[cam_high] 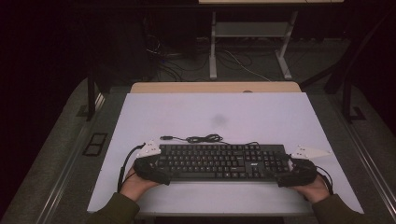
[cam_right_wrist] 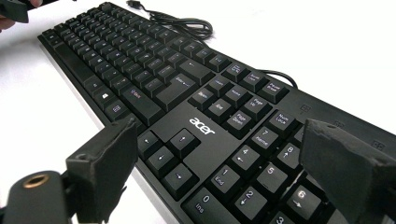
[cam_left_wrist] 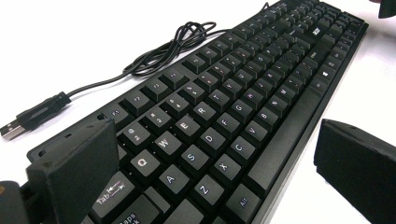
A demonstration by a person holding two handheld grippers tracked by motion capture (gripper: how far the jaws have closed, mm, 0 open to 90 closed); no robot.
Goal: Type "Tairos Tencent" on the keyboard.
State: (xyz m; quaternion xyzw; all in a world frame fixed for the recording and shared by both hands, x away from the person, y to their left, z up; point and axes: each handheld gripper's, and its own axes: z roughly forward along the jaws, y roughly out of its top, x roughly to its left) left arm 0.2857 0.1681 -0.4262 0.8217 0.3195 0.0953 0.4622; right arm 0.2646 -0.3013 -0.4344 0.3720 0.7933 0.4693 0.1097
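Flat on the white table (cam_high: 140, 116) lies a black full-size keyboard (cam_high: 219, 161), both grippers' fingers spread wide astride its ends.

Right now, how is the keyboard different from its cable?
The keyboard is wide, flat and stiff, while the cable is thin and bendy. The keyboard lies straight across the table; the cable sits behind it, bunched in loops, its plug lying loose. A tool stands at each end of the keyboard, left and right; none is at the cable. Both are black and joined together.
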